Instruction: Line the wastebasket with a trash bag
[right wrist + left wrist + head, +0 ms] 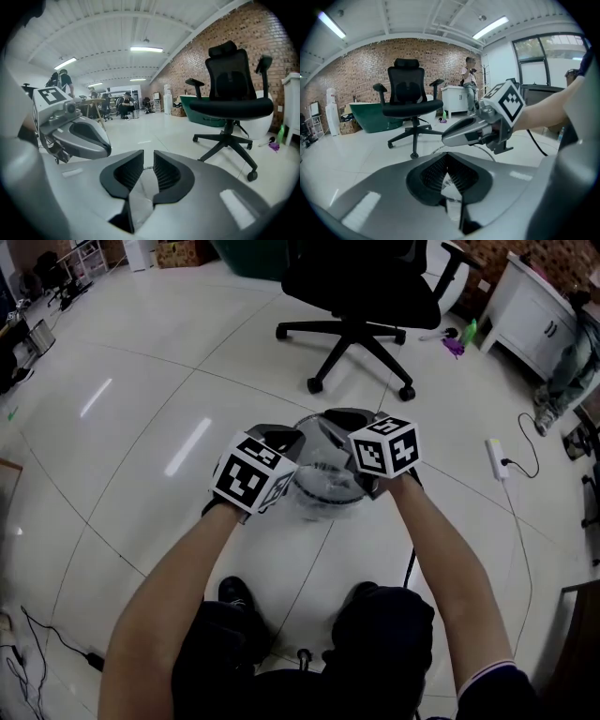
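Wastebasket (330,505) pos.: on the floor (141,381), just ahead of the operator's feet, below and between both tongs in the head view. Trash bag (317,482) is clear film bunched at the basket mouth. Whether it is turned over the rim anywhere cannot be read.

Tongs status:
- L tongs (449,180): closed tight, w/ a strip of bag film pinched between the pads.
- R tongs (147,171): pads narrowly apart, pale film lying in the gap. No clamping visible, so treat as not yet gripping.

Fault risks (judgement):
1. Film slips out of the R tongs if the hands spread before the pads close. The bag would then hang from the L side only and collapse into the basket.
2. Tear: thin film, ribbed pads. A sharp sideways pull against the L grip could rip the edge.
3. Basket looks light and could lift or tip if the film is pulled upward while caught on the rim.
4. Uneven cuff: one side stretched over the rim, the other falling inside.

Qty check: wastebasket 1; trash bag 1; tongs 2; office chair (366,296) 1; white cabinet (530,315) 1; power strip (494,457) 1 — all well apart from the work area.
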`<state>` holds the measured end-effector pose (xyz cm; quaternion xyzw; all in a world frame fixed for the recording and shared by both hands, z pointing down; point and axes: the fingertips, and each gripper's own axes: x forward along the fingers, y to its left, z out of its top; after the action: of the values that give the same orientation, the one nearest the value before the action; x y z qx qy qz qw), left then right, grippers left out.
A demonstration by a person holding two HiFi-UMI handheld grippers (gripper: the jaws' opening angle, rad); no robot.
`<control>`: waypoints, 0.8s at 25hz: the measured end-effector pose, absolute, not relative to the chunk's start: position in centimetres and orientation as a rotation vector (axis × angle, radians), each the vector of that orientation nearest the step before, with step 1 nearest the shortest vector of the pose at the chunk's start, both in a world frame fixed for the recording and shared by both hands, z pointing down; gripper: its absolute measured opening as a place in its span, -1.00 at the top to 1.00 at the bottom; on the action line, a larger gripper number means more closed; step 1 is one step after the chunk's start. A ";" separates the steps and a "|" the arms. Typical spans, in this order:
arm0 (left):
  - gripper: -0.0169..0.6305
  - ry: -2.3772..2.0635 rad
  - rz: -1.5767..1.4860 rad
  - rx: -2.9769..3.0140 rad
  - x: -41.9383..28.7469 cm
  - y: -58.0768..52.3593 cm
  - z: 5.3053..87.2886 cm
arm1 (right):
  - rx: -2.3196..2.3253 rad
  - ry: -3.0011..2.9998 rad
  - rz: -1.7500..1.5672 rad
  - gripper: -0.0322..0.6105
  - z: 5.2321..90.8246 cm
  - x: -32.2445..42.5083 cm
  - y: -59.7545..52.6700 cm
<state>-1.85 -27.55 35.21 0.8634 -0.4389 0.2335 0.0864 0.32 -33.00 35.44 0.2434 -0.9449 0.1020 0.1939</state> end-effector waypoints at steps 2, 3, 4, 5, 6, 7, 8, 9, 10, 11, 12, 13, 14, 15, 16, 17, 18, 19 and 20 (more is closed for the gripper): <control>0.91 -1.316 0.686 2.592 -1.3 -27.1 34.3 | 0.697 -2.671 0.254 0.74 33.6 1.3 -31.6; 0.91 -1.319 0.679 2.606 -0.9 -26.8 33.7 | 0.711 -2.688 0.233 0.76 32.5 1.9 -30.9; 0.91 -1.324 0.669 2.622 -0.5 -26.5 33.1 | 0.728 -2.707 0.209 0.81 31.4 2.5 -30.2; 0.91 -1.330 0.655 2.640 0.0 -26.1 32.5 | 0.748 -2.724 0.188 0.84 30.4 3.1 -29.5; 0.91 -1.337 0.636 2.658 0.4 -25.7 31.8 | 0.769 -2.737 0.171 0.89 29.4 3.7 -28.9; 0.91 -1.345 0.615 2.675 0.8 -25.3 31.1 | 0.790 -2.745 0.158 0.89 28.6 4.2 -28.2; 0.91 -1.352 0.592 2.691 1.2 -24.8 30.3 | 0.808 -2.748 0.148 0.89 27.9 4.7 -27.5; 0.91 -1.357 0.568 2.705 1.6 -24.3 29.7 | 0.820 -2.745 0.138 0.89 27.4 5.2 -26.8; 0.91 -1.358 0.546 2.718 1.9 -23.7 29.0 | 0.828 -2.734 0.123 0.89 27.0 5.6 -26.0; 0.91 -1.356 0.527 2.732 2.3 -23.1 28.4 | 0.832 -2.720 0.106 0.89 26.8 6.0 -25.1; 0.91 -1.353 0.511 2.744 2.6 -22.5 27.9 | 0.836 -2.706 0.090 0.89 26.5 6.4 -24.3; 0.91 -1.351 0.495 2.754 2.8 -21.9 27.5 | 0.842 -2.696 0.079 0.89 26.2 6.7 -23.4; 0.91 -1.348 0.482 2.761 2.9 -21.3 27.1 | 0.852 -2.690 0.077 0.89 25.9 7.1 -22.5; 0.91 -1.344 0.473 2.768 3.0 -20.8 26.7 | 0.866 -2.687 0.082 0.89 25.7 7.3 -21.7; 0.91 -1.337 0.469 2.777 3.0 -20.4 26.4 | 0.884 -2.687 0.095 0.89 25.4 7.6 -20.9; 0.91 -1.330 0.467 2.788 3.1 -20.0 26.0 | 0.903 -2.689 0.113 0.89 25.0 7.8 -20.1; 0.91 -1.323 0.464 2.796 3.1 -19.5 25.7 | 0.917 -2.694 0.127 0.89 24.7 7.9 -19.4; 0.91 -1.321 0.460 2.799 3.0 -19.0 25.5 | 0.927 -2.699 0.132 0.89 24.3 8.0 -18.6; 0.91 -1.322 0.455 2.797 3.0 -18.6 25.5 | 0.936 -2.705 0.130 0.89 24.1 8.0 -17.9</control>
<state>2.99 -18.56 25.45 0.8944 -0.4228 0.1454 0.0074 8.05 -17.86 24.05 0.3237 -0.9351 0.0451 0.1375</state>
